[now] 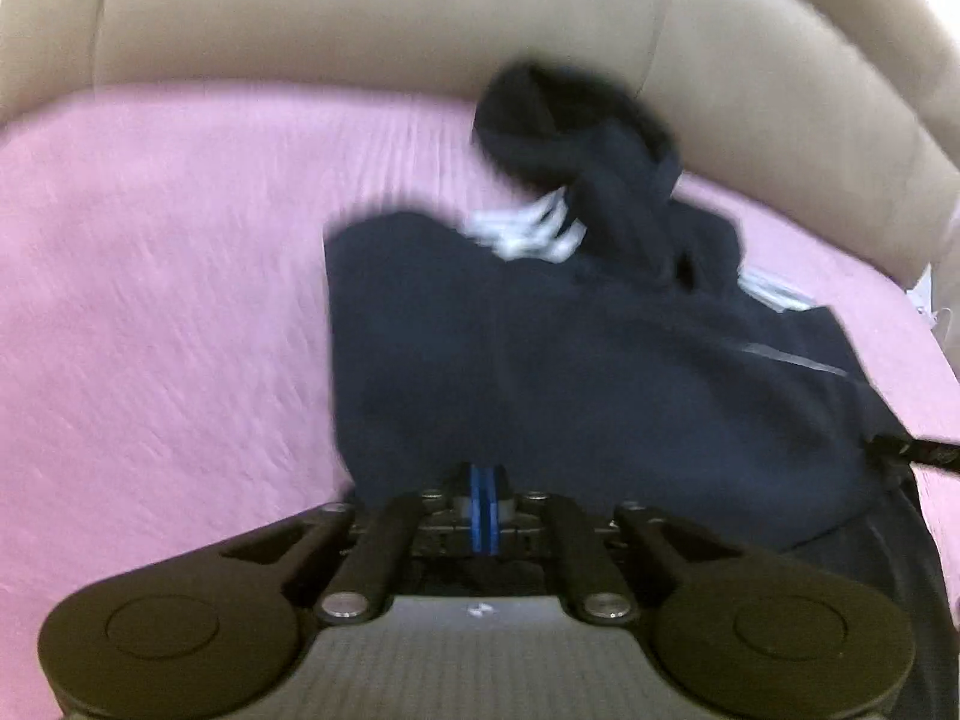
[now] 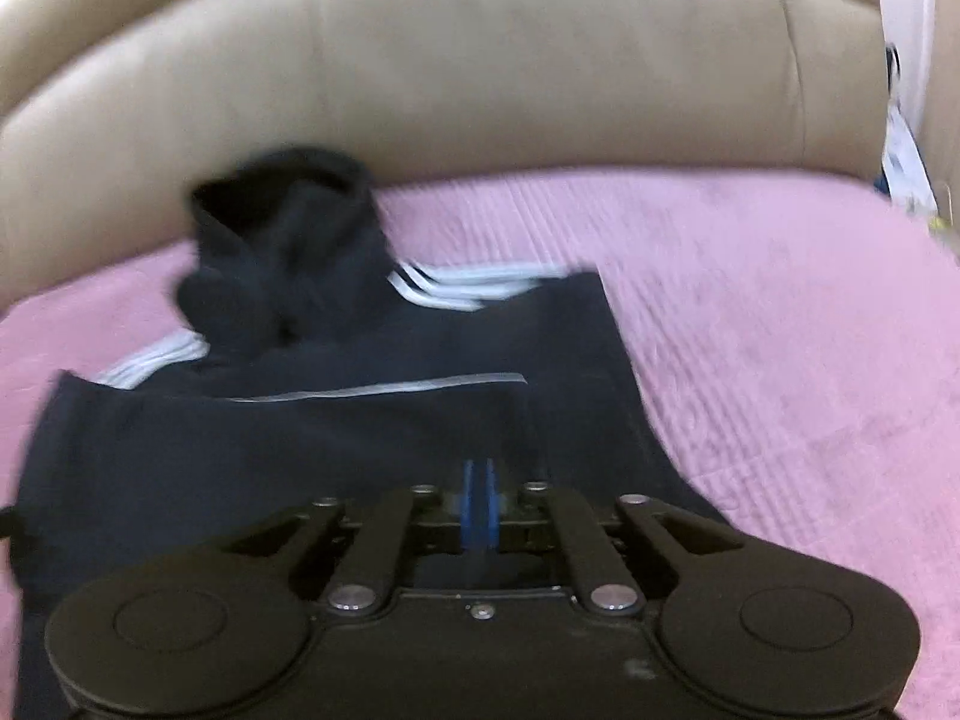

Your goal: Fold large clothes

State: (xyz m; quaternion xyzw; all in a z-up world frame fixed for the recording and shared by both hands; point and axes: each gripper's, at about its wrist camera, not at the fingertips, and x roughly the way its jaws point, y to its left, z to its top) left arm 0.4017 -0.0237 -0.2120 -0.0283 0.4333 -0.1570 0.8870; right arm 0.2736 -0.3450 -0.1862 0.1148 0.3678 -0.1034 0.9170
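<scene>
Ahead of both pairs of fingers, a navy hooded jacket lies on a pink bedspread, sleeves apparently folded in. Left gripper and right gripper look pinched together on its near hem; lengthwise folding remains.

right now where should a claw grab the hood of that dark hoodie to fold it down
Grip the hood at its raised top rim, coming from the sofa back side: it stands bunched above the flat hoodie body, so that rim is the free edge.
</scene>
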